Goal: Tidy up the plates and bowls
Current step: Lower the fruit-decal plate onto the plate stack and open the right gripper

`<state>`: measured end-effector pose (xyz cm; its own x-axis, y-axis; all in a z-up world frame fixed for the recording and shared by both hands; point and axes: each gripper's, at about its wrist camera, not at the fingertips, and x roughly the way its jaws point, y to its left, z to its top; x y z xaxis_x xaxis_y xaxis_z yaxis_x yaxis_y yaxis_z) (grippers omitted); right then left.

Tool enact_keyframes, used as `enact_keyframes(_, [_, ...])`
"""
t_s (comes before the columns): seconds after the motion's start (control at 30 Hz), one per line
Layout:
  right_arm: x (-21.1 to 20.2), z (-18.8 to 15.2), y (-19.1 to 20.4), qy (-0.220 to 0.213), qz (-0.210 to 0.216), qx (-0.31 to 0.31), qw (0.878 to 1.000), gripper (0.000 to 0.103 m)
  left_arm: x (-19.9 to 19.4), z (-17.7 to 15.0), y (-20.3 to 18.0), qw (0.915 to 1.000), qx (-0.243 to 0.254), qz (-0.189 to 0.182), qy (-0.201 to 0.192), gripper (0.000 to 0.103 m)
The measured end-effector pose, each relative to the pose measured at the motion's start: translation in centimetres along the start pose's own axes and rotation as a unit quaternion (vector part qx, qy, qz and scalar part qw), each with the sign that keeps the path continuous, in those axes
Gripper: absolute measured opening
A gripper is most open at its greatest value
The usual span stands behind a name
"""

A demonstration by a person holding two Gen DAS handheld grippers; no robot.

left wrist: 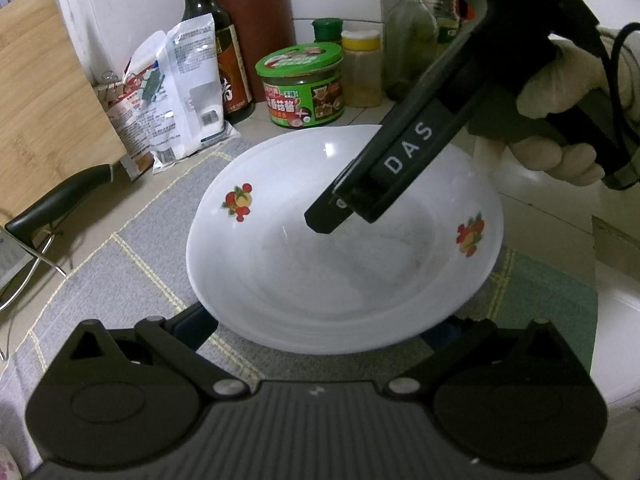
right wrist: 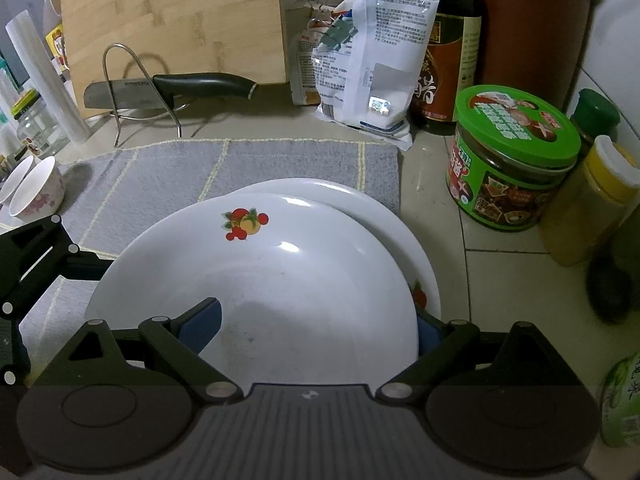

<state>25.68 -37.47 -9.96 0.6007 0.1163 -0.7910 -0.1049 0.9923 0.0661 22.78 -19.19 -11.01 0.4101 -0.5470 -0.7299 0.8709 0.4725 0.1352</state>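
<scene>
A white plate with fruit prints (left wrist: 320,264) (right wrist: 260,280) lies on top of a second white plate (right wrist: 400,224) on a grey checked mat (left wrist: 132,264) (right wrist: 200,172). My right gripper (right wrist: 318,328) is open, its left finger (right wrist: 200,322) over the top plate's inside and its right finger (right wrist: 428,334) outside the rim; it also reaches down over the plate in the left wrist view (left wrist: 344,204). My left gripper (left wrist: 320,324) is open at the plate's near rim, its fingertips mostly hidden under the plate. Two small floral bowls (right wrist: 34,192) stand at the mat's left.
Behind the mat are a green-lidded jar (left wrist: 302,84) (right wrist: 516,160), a dark sauce bottle (left wrist: 212,40) (right wrist: 448,44), white bags (right wrist: 368,56), spice shakers (right wrist: 588,200), a wooden cutting board (right wrist: 172,20) and a knife on a wire rack (right wrist: 168,88).
</scene>
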Motion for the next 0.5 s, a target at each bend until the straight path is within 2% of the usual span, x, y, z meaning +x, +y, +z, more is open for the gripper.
enact_keyframes(0.5, [0.16, 0.25, 0.21, 0.003, -0.006, -0.003, 1.0, 0.099, -0.08, 0.05, 0.05, 1.0, 0.0, 0.001, 0.004, 0.102])
